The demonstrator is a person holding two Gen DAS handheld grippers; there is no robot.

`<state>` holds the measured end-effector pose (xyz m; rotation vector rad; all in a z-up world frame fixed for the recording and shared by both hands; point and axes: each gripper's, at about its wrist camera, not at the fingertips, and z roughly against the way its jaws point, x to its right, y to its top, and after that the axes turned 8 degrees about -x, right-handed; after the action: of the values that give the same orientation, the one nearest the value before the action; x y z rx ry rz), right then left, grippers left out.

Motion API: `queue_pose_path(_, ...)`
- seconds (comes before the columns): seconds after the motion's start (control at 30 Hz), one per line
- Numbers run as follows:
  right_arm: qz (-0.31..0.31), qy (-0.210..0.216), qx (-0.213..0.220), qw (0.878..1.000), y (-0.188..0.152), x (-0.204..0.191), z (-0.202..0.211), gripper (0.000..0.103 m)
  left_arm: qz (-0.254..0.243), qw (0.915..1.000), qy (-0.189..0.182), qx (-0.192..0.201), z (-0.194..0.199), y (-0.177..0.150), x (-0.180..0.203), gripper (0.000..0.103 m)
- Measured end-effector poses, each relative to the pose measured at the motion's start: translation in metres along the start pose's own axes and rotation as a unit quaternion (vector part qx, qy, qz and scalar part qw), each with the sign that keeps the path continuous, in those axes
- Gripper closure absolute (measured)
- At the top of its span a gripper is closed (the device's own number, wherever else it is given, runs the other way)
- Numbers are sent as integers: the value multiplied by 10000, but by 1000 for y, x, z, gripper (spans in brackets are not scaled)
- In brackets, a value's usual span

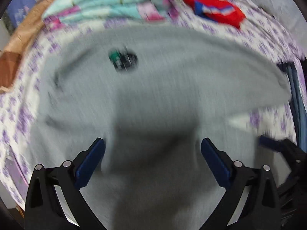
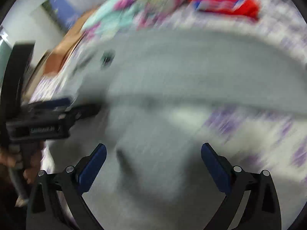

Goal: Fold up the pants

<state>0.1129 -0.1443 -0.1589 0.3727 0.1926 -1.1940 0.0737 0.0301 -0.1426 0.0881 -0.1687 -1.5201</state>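
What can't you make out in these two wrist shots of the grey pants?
- Patch on the grey pants, left wrist view: design smeared by motion blur.
- Red item, right wrist view: blurred, unidentifiable.
- Pants' near end, both views: cut off by the bottom edge and tongs.

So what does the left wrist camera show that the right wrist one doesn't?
Only the left wrist view shows folded dark blue clothing at its right edge. Only the right wrist view shows the hand holding the left gripper. Both show the grey pants with a dark logo, the red item, and open jaws.
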Motion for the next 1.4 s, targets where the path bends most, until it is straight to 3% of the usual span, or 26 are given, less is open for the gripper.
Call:
queue_pose_path(0.1, 151, -301, 103, 9994, -40, 15, 6, 4, -50, 9995, 66, -295, -24, -16, -14, 4)
queue_pose_path(0.17, 186, -879, 76, 9959, -62, 32, 20, 4, 131, 9992, -313, -216, -22, -19, -32, 4)
queue_pose_path(0.27, -591, -1580, 60, 9857, -102, 87, 54, 4, 110, 9997, -33, -230, -15, -20, -41, 4)
queue_pose_path(0.33, -1194, -1635, 244, 9790, -119, 114, 79, 6, 52, 9996, 200, -183, -14, -22, -46, 4)
queue_pose_path(0.37, -1372, -1585, 361, 9771, -119, 115, 87, 6, 46, 9997, 170, -173, -14, -24, -47, 4)
queue_pose_path(0.47, -1658, -2416, 709, 9535, -109, 89, 99, 5, 34, 9997, 221, -118, -13, -27, -48, 5)
queue_pose_path(0.53, -1493, -1936, 1111, 9633, -102, 63, 101, 4, 54, 9995, 306, -105, -13, -26, -46, 5)
queue_pose_path(0.6, -1246, -1063, 689, 9841, -90, 39, 75, 4, 98, 9992, 378, -87, -11, -30, -39, 5)
queue_pose_path(0.63, -1115, -927, 497, 9882, -94, 35, 70, 4, 112, 9991, 396, -77, -12, -30, -38, 5)
queue_pose_path(0.7, -751, -953, 208, 9924, -92, 17, 50, 4, 150, 9991, 392, -60, -11, -30, -39, 5)
queue_pose_path(0.77, -463, -1379, 136, 9893, -97, 10, 43, 4, 161, 9992, 371, -47, -12, -30, -38, 5)
queue_pose_path(0.83, -275, -1904, -162, 9812, -107, 15, 36, 4, 145, 9993, 343, -33, -12, -30, -39, 5)
queue_pose_path(0.9, -89, -2117, -125, 9772, -116, 28, 36, 4, 120, 9995, 284, -12, -12, -31, -40, 5)
queue_pose_path(1.0, -512, -2487, -251, 9669, -118, 57, 50, 4, 79, 9998, 181, 21, -9, -39, -44, 5)
queue_pose_path(1.13, -393, -3887, -536, 9190, -103, 52, 57, 4, 19, 9999, 124, 86, 5, -49, -52, 5)
queue_pose_path(1.17, -366, -4028, -490, 9132, -99, 46, 58, 4, 64, 9998, 86, 165, 12, -54, -58, 5)
queue_pose_path(1.23, -580, -3292, -31, 9425, -85, 31, 66, 4, 153, 9992, -47, 360, 29, -57, -67, 5)
queue_pose_path(1.3, -812, -2104, 320, 9737, -69, 16, 64, 4, 331, 9985, -136, 409, 37, -54, -78, 5)
queue_pose_path(1.33, -861, -1507, 367, 9841, -56, 8, 57, 3, 446, 9978, -273, 417, 40, -50, -85, 5)
queue_pose_path(1.4, -844, -856, 305, 9923, -31, -14, 39, 4, 567, 9970, -339, 391, 39, -43, -91, 5)
